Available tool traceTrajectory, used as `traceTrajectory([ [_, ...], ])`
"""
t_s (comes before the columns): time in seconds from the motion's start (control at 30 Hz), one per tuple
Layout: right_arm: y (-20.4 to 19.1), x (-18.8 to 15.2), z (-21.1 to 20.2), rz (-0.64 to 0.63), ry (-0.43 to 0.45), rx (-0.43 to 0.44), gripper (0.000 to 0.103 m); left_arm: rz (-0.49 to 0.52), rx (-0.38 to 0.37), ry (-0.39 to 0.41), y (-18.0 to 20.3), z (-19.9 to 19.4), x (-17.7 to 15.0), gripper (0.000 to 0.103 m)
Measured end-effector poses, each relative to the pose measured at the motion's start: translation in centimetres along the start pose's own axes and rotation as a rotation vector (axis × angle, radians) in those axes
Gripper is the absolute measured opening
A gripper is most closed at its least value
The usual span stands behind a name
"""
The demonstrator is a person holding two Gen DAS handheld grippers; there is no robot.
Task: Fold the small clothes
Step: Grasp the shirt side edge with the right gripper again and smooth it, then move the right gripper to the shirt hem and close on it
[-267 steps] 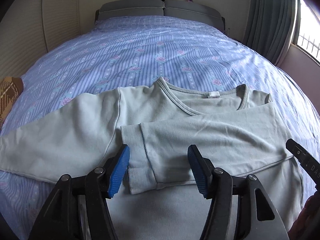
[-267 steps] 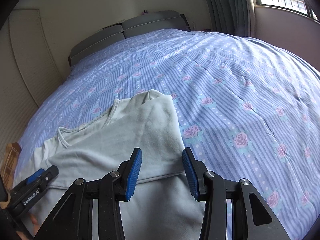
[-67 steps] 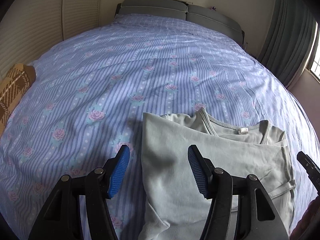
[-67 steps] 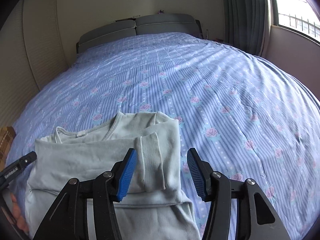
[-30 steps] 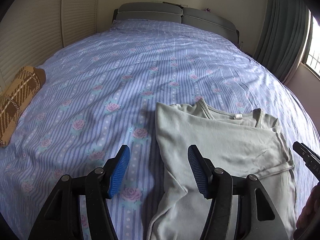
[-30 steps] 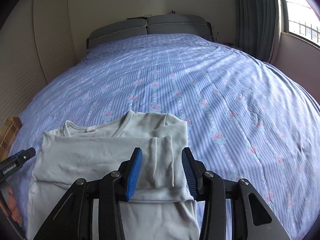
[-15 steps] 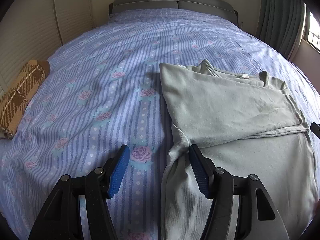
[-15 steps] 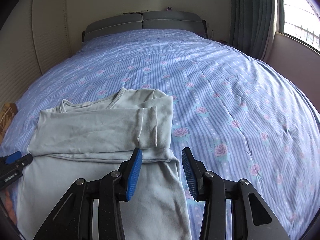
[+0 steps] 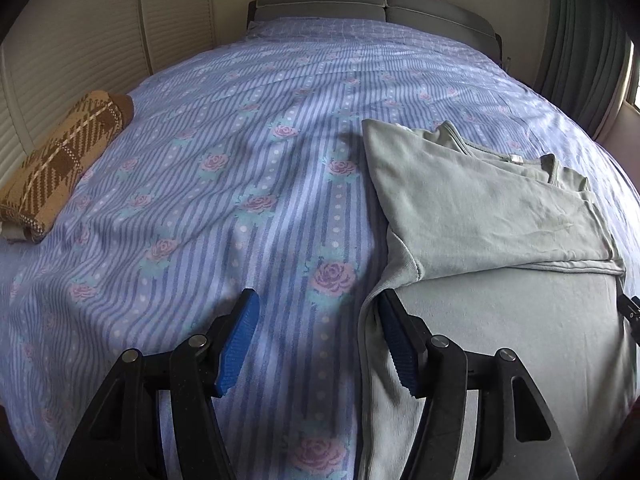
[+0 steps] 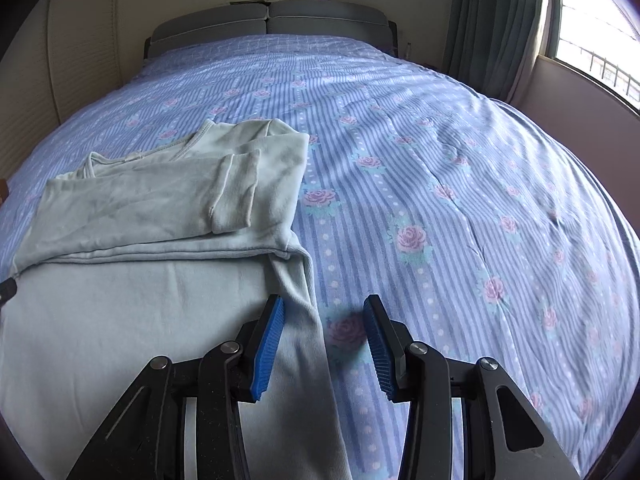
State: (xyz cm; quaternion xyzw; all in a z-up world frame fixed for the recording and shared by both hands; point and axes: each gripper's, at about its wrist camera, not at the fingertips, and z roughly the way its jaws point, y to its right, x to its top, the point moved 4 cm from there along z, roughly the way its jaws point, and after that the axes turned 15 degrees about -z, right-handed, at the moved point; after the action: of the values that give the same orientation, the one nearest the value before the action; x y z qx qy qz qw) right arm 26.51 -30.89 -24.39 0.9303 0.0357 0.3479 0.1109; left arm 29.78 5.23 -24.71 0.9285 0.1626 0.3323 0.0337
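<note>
Both grippers dropping toward the lower side edges of the shirt (image 9: pixel 480 216) on the bed (image 9: pixel 240 160). Left gripper (image 9: pixel 316 340) jaws apart, edge at inner jaw. Right gripper (image 10: pixel 324 340) jaws apart, straddling edge. Sleeves folded; bottom-up fold looking next.

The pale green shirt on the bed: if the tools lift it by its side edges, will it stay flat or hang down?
The pale green shirt will probably sag between the tools: it is thin knit lying limp with soft wrinkles. The folded sleeves rest loose on top, so they may slide or unfold. It looks light, so both open tools should lift it easily.
</note>
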Motion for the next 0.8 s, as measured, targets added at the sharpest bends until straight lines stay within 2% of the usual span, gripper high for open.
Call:
traceTrajectory([
  [0.1,0.5,-0.3,-0.2,-0.01,-0.007,-0.029,0.051,0.031,0.016,0.005,0.5,-0.5,-0.3,0.061],
  [0.23,1.0,-0.8,-1.7,0.048,-0.009,0.021,0.051,0.067,-0.042,-0.007,1.5,-2.9,-1.9,0.06],
  [0.37,1.1,-2.8,-4.9,0.052,0.008,0.005,0.051,0.113,-0.027,0.006,0.8,-6.3,-5.0,0.06],
  [0.5,1.8,-5.5,-8.0,0.068,-0.001,-0.001,0.051,0.076,-0.031,0.028,-1.9,-10.0,-7.9,0.06],
  [0.63,2.6,-7.4,-11.4,0.117,0.0,0.02,0.051,0.037,-0.055,-0.008,-3.8,-12.1,-10.4,0.059],
  [0.73,2.1,-8.9,-13.5,0.068,-0.008,-0.017,0.051,0.046,-0.068,-0.025,-4.1,-12.8,-11.6,0.059],
  [0.8,1.9,-9.9,-14.1,0.045,-0.007,-0.01,0.051,0.057,-0.074,-0.034,-4.0,-12.9,-12.2,0.056],
])
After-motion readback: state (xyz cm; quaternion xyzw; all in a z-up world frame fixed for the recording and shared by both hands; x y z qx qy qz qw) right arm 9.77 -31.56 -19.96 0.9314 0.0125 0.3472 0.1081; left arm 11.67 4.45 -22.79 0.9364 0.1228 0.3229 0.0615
